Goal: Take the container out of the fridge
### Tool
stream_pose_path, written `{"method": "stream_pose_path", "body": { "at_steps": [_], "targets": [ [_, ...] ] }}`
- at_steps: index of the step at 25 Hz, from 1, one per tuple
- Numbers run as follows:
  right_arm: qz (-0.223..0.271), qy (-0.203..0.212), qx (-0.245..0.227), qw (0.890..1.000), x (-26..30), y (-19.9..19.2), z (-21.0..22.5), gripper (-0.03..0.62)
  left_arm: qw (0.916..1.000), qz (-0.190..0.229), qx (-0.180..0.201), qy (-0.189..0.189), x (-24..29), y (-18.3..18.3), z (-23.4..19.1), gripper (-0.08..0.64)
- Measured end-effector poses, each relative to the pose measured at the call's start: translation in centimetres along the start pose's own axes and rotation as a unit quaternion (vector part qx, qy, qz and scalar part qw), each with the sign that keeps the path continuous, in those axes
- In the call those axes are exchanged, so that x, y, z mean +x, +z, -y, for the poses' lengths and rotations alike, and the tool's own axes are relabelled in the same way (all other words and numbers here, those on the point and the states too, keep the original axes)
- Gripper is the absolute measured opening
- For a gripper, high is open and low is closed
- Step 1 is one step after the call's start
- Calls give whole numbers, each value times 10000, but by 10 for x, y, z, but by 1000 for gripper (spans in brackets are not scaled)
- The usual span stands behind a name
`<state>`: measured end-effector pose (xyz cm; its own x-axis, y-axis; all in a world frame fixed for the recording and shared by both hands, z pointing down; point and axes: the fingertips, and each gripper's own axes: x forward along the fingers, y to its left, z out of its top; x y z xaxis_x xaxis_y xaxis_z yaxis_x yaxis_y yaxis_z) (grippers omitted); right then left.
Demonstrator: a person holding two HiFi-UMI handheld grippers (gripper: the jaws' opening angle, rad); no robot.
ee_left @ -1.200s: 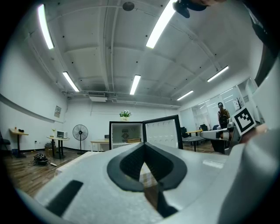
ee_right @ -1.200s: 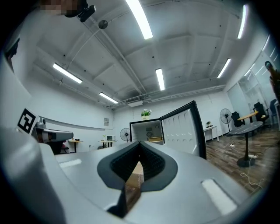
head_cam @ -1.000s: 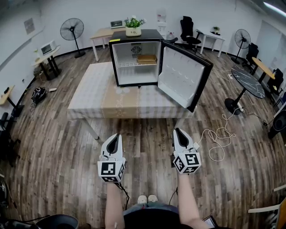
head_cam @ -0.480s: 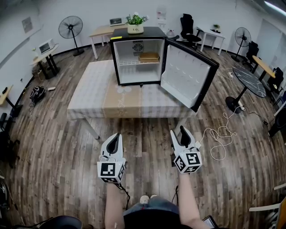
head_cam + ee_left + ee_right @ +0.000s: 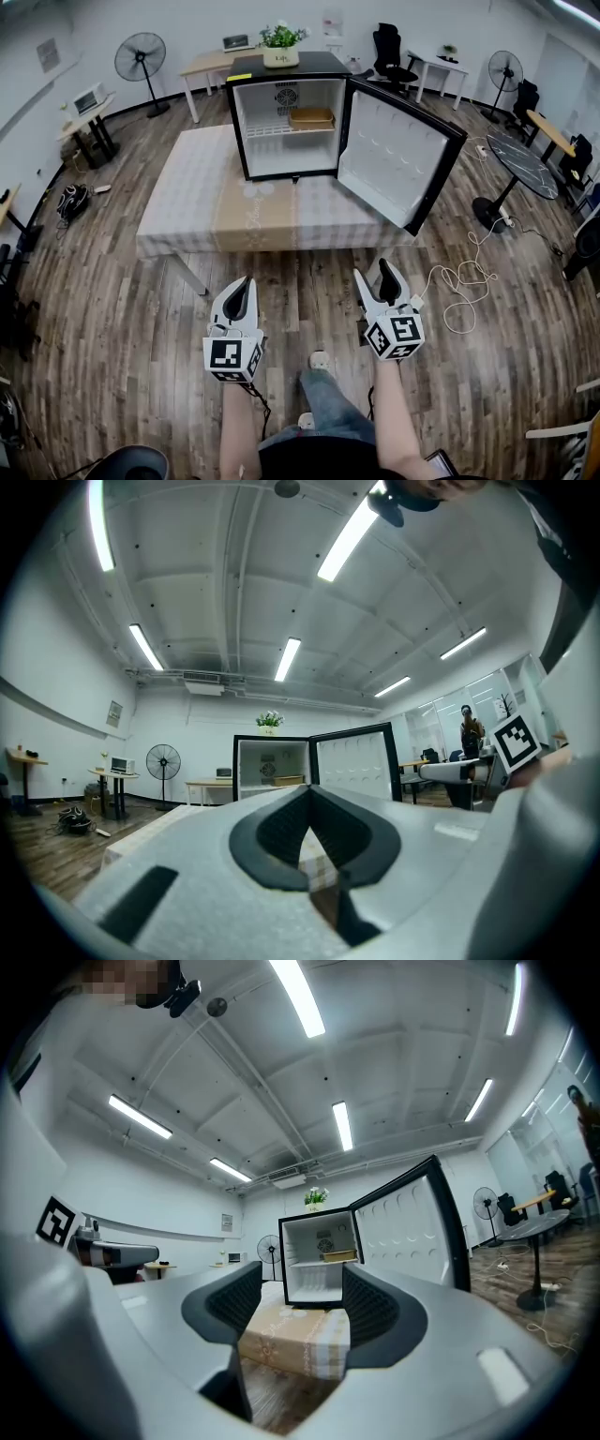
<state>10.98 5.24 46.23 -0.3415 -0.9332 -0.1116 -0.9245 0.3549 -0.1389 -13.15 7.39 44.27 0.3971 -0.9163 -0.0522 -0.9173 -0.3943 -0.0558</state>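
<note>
**Status.** The container (image 5: 311, 119), a shallow tan tray, sits on the upper shelf inside the fridge (image 5: 281, 150), toward its right wall. The fridge stands on the table (image 5: 187, 211), and its door (image 5: 398, 159) hangs open to the fridge's right. Both grippers are in front of the fridge and well apart from it, short of the table's near edge. Judged from this, the approach is under way and no reach has begun.

**Jaws.** The left gripper (image 5: 242, 284) has its jaws closed, tips together, with nothing between them. The right gripper (image 5: 375, 276) has jaws that have just been opening. They stand wide apart and empty, with only the fridge and table seen through the gap.

**Risks, judged:**
1. The door's free edge juts out from the fridge on the right gripper's side. A straight reach may strike it and swing it.
2. The container lies deep on the shelf with little headroom. A jaw entering too high or too low may hit the shelf or push the tray back.
3. A loose cable (image 5: 459, 286) lies on the floor on the fridge's door side, near the person's path. It is a trip hazard.
4. A potted plant (image 5: 281, 45) stands on top of the fridge. A knock to the cabinet may topple it.
</note>
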Motion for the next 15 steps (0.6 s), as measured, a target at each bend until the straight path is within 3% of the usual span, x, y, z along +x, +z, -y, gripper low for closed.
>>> {"method": "stream_pose_path", "body": {
  "at_steps": [8,15],
  "targets": [
    [73,120,-44,9999,79,-9,21,264,9999,8,59,135,62,-12,-37,5],
    [-1,275,-84,9996,182,-21,62,264,9996,-45,-15,283,158,-26,-76,6]
  ]
}}
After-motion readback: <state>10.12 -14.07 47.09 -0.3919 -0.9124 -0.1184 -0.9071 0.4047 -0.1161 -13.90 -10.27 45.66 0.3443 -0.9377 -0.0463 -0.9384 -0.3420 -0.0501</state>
